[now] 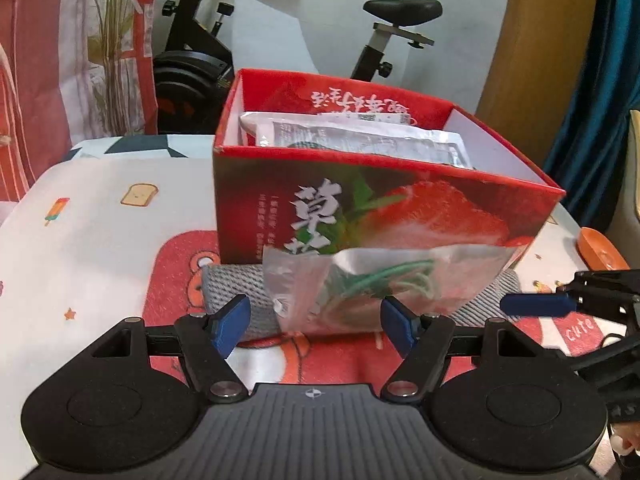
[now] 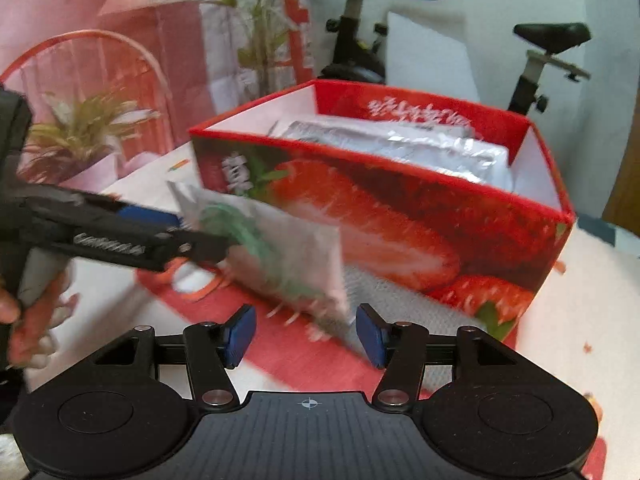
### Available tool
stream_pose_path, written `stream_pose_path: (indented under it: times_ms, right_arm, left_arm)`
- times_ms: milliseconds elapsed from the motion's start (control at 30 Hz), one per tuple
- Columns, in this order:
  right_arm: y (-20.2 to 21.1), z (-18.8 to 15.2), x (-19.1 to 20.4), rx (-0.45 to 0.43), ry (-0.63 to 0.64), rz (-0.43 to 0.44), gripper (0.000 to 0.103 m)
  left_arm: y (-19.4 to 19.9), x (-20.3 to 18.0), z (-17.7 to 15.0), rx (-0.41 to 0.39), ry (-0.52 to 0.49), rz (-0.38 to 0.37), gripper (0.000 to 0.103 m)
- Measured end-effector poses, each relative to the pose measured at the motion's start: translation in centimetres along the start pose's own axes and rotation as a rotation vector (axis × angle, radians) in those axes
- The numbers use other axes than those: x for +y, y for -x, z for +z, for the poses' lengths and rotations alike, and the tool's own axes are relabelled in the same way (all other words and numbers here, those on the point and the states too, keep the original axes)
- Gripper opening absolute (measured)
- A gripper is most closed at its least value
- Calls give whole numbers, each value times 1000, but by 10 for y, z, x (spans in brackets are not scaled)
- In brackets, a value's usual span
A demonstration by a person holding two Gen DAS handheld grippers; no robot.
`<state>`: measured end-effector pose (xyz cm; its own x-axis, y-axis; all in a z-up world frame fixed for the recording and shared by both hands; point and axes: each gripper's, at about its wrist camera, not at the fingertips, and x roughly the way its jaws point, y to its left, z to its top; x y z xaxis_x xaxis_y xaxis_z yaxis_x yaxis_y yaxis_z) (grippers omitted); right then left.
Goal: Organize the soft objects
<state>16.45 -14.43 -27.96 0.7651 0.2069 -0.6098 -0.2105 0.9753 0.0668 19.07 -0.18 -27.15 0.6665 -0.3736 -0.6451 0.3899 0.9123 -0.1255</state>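
The right hand-held gripper [image 2: 306, 334] stands spread around the clear pouch [image 2: 280, 248], pinching nothing; the left hand-held gripper [image 1: 316, 322] is spread too, so the pouch may slump against the strawberry box [image 2: 400, 208].

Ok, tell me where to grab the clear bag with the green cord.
I'd pinch the clear bag at its flat, empty upper corner, coming from above. It stands leaning against the strawberry box, so its back is blocked, and the cord bulges the middle.

Even, soft indoor light fills both fisheye views, edges bowed and dark-cornered, with motion blur smearing the clear packet [image 2: 276, 256] in the right view.
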Motion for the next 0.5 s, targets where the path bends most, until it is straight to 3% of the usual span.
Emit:
stream_pose_path:
  times_ms: [133,300,367,500]
  right_arm:
    - [-15,4,-9,-37,-19,35,48]
    - [-25,6,-7,-38,8,24,26]
    - [-29,6,-11,-34,-34,38,23]
    - [-35,4,-15,-35,-62,44,23]
  left_arm:
    - [-5,5,3,-7,5,14,74]
    - [-9,6,4,-25,-28,28,69]
    - [-12,5,3,-33,-49,28,61]
    - [-19,8,2,-15,-41,12,59]
